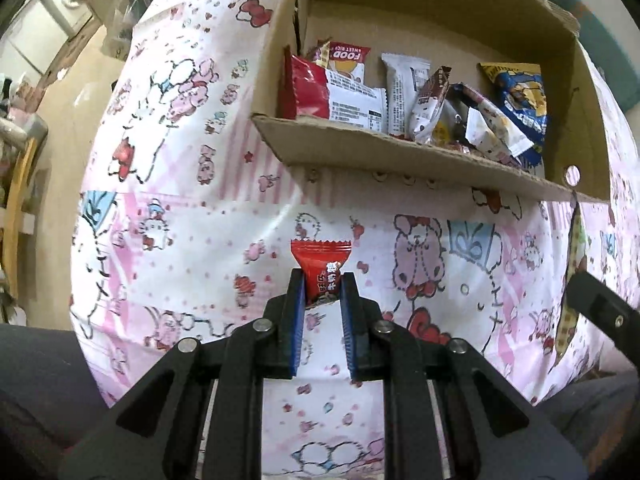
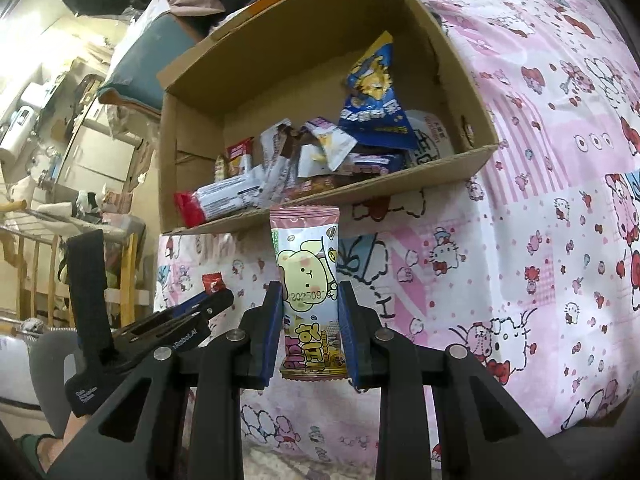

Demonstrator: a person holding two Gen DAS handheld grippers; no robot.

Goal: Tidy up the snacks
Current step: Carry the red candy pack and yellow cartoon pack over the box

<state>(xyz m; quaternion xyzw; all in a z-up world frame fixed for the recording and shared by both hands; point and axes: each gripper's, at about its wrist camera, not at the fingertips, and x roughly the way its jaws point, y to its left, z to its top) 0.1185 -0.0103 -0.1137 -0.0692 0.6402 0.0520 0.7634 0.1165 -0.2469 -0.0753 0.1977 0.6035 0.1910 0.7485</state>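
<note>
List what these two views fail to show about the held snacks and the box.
- Red candy: lower end hidden between the left gripper pads, left wrist view.
- Pink cartoon packet: sides covered by the right gripper, right wrist view.
- Cardboard box: bottom snacks hidden behind its front wall and the pile; far side cut off in the left wrist view.

Matt corrugated cardboard box [image 1: 400, 152] on printed cloth sheet [image 1: 180, 208] (glossy foil candy wrapper [image 1: 320, 264])
</note>
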